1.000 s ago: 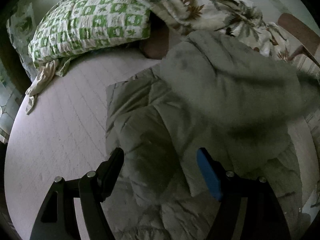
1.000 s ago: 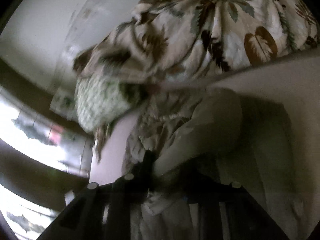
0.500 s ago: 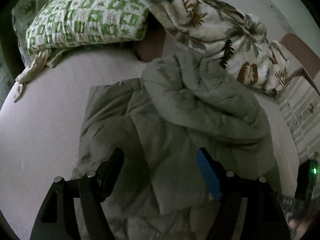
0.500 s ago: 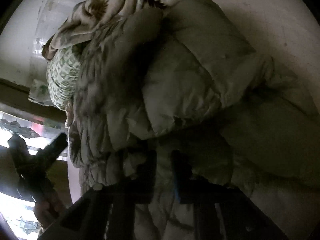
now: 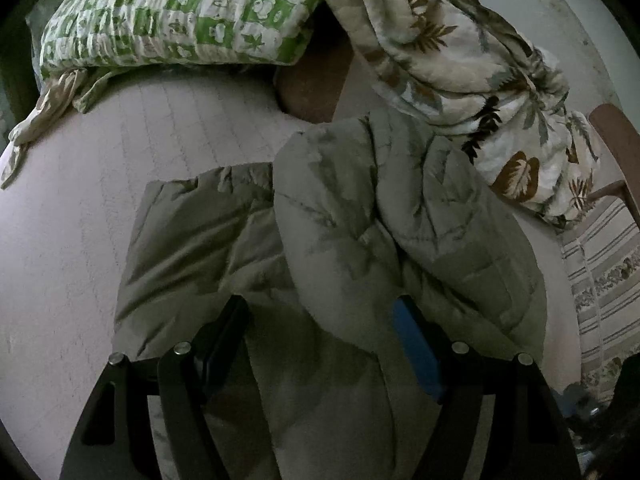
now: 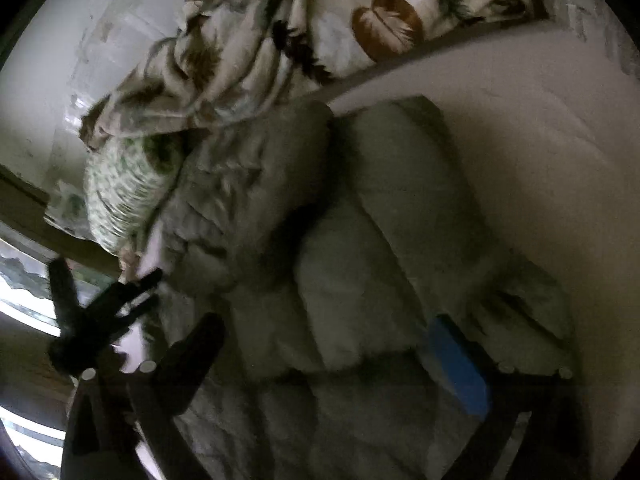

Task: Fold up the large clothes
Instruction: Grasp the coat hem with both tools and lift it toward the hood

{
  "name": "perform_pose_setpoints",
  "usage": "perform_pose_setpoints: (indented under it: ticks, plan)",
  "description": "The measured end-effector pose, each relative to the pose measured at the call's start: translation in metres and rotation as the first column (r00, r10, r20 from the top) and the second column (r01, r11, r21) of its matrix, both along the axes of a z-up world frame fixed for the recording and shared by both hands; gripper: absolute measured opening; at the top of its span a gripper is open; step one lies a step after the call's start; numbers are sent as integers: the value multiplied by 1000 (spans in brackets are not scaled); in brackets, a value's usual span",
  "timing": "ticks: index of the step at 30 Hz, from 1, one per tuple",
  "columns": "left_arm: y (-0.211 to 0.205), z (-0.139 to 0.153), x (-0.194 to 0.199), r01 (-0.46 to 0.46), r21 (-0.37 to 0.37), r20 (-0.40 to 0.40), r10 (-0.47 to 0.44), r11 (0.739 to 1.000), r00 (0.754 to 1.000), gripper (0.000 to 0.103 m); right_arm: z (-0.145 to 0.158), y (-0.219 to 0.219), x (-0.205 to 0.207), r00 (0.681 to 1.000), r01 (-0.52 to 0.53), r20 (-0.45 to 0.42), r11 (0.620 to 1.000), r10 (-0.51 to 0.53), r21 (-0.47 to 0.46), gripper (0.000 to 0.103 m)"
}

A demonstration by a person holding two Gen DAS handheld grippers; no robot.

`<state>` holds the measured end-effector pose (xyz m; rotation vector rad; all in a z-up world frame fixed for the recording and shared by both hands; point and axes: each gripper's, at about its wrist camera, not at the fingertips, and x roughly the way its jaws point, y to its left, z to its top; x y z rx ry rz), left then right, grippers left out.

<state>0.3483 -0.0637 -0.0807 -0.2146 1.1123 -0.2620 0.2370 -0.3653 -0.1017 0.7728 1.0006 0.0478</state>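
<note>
A grey-green padded jacket lies crumpled on the pale bed sheet, with one side folded over its middle. My left gripper is open and hovers just above the jacket's near part, holding nothing. In the right wrist view the jacket fills the centre. My right gripper is open wide above it, with nothing between the fingers. The left gripper shows at the left of that view as a dark shape.
A green and white patterned pillow lies at the head of the bed. A leaf-print blanket is heaped behind and right of the jacket. A brown chair and striped cloth sit at the right edge. A window is at the left.
My right gripper was shut on the jacket, carried a flap over the middle and has now opened and let it go. My left gripper stayed open over the jacket.
</note>
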Motion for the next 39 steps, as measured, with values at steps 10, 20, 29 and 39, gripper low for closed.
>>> perform_pose_setpoints:
  ticks: [10,20,29,39]
  plan:
    - [-24,-30,35,48,47,-37,-47,998,998,22,-31,13,76,998,61,-19,984,-59,165,38]
    - [-14,63,-51,147,36,240,-151,989,959,13,21,38,47,989,-59,142,995,47,76,11]
    - [15,6,-148,142,45,168,-148,989,975,14,22,53,-47,978,-139,172,986,121,97,10]
    - [15,-3,-125,112,42,140,-117,993,983,29,-69,49,-13,998,-63,12,994,62,88,10]
